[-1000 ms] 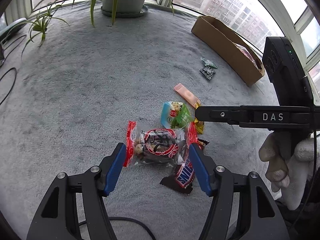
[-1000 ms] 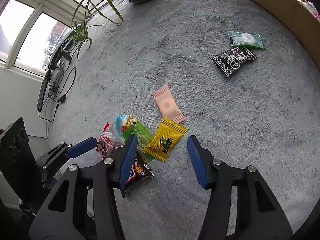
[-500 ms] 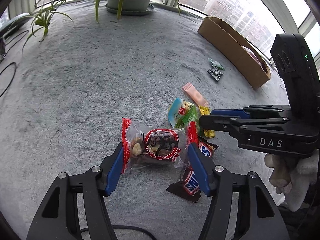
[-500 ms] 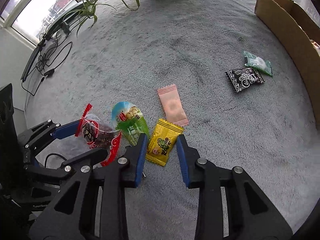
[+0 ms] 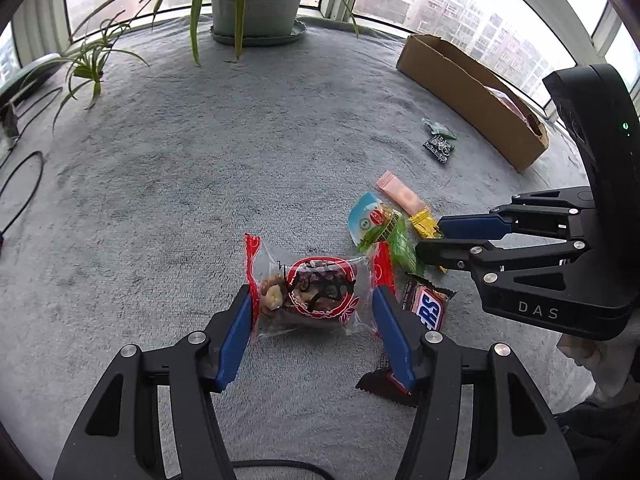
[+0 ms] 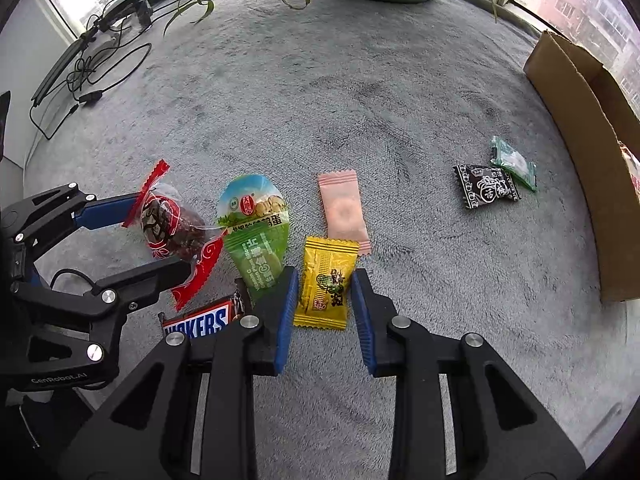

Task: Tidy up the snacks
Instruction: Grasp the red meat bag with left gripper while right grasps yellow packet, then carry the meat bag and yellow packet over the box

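A: Left wrist view first, quick. What's my left gripper (image 5: pixel 312 312) doing?

B: From my remote seat: it stands about half wide, blue pads on either end of the clear red-edged nut packet (image 5: pixel 310 294), touching its crimped ends. Its jaws have just been closing a little, with the packet between them. Packet lies on the grey carpet (image 5: pixel 180 184).

A: Around it?

B: Snickers bar (image 5: pixel 426 310) just right of my right-hand pad, partly under it. Green-blue egg snack pouch (image 5: pixel 380 232) beyond, pink wrapper (image 5: pixel 400 196) past that. Right gripper (image 5: pixel 430 236) comes in from the right, jaws narrow on the yellow packet (image 5: pixel 424 222). Cardboard box (image 5: pixel 472 100) far right by the window, potted plant (image 5: pixel 256 4) at the back.

A: Right wrist view?

B: My right gripper (image 6: pixel 324 292) has just been closing; the jaws are narrow and pinch the yellow packet (image 6: pixel 326 280) on both long sides. Packet on carpet, just below the pink wrapper (image 6: pixel 344 208), beside the green pouch (image 6: pixel 256 232). Snickers (image 6: pixel 200 324) at lower left. Left gripper (image 6: pixel 160 240) at left around the nut packet (image 6: pixel 172 224). Black packet (image 6: pixel 486 186) and small green packet (image 6: pixel 514 164) touching, near the box (image 6: pixel 580 128).
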The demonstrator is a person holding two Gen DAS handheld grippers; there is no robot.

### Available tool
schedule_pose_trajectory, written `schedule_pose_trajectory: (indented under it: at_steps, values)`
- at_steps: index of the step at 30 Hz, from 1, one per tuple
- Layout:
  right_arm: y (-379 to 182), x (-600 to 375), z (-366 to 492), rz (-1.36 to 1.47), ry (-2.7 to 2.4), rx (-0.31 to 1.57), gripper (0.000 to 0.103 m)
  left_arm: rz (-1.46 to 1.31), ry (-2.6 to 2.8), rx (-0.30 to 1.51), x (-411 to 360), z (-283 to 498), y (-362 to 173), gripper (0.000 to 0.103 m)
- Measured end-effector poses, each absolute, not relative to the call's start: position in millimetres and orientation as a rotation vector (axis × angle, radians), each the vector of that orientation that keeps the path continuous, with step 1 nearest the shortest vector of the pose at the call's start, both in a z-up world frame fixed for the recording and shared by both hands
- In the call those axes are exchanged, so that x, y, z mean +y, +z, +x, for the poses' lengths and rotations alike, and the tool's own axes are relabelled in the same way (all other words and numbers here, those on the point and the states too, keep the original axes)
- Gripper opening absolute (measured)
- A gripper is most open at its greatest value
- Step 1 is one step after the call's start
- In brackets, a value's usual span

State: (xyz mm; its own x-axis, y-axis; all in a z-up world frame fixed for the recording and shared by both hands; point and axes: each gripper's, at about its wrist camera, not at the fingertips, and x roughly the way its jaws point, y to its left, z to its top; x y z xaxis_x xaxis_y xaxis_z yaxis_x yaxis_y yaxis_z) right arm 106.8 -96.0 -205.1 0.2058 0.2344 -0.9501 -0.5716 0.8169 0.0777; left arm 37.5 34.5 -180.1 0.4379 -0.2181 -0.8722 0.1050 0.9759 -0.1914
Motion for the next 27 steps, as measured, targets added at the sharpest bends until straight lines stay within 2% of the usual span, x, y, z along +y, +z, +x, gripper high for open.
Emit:
schedule_pose_trajectory:
  at_steps: [13,27]
  values:
    - [-184.6,-117.4,107.3,-0.255,0.575,1.190,0.024,-0.141,-0.206,1.089,40.1,34.5,-175.0,0.054]
    - [-140.5,-156.9,125.6,-0.155,0.520,1.084,0.024,-0.179,-0.240,0.997,38.0,54.5,-130.7,0.054]
